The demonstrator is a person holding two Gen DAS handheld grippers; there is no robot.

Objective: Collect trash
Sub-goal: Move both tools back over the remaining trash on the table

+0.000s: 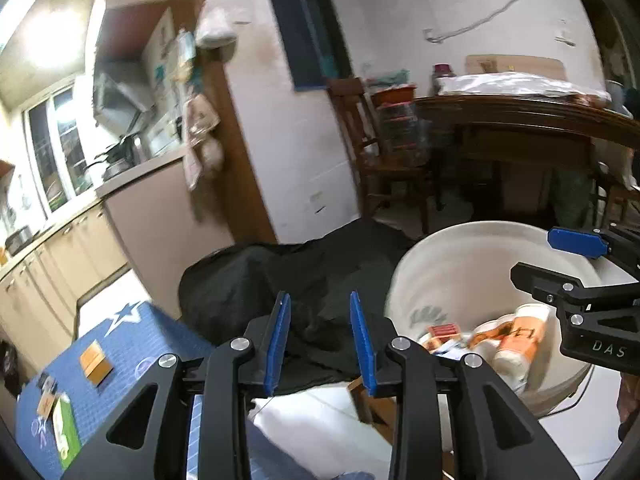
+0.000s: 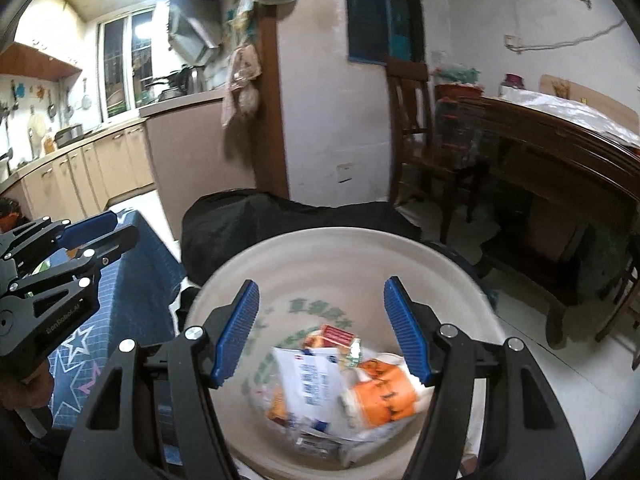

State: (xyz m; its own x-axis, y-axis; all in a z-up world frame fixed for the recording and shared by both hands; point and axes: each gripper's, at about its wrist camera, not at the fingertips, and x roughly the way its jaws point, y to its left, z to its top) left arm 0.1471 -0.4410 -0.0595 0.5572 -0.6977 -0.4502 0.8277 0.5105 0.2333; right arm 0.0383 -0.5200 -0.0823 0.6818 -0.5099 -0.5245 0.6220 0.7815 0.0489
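Observation:
A white bucket [image 2: 340, 252] holds trash: an orange-and-white paper cup [image 2: 380, 396], a white wrapper [image 2: 308, 380] and a small red box [image 2: 338, 334]. My right gripper [image 2: 322, 328] is open and empty, right above the bucket's mouth. My left gripper [image 1: 320, 340] is open and empty, left of the bucket [image 1: 460, 264], over a black bag [image 1: 280, 280]. On the blue star-patterned table [image 1: 132, 344] lie a small brown box [image 1: 95, 362], a green-and-white packet [image 1: 66, 434] and another small scrap [image 1: 47, 394].
The right gripper shows in the left wrist view [image 1: 576, 268]; the left gripper shows in the right wrist view [image 2: 96, 236]. A dark wooden table [image 2: 560, 152] and chair [image 2: 412, 120] stand at the right. Kitchen cabinets [image 2: 88, 168] run along the left.

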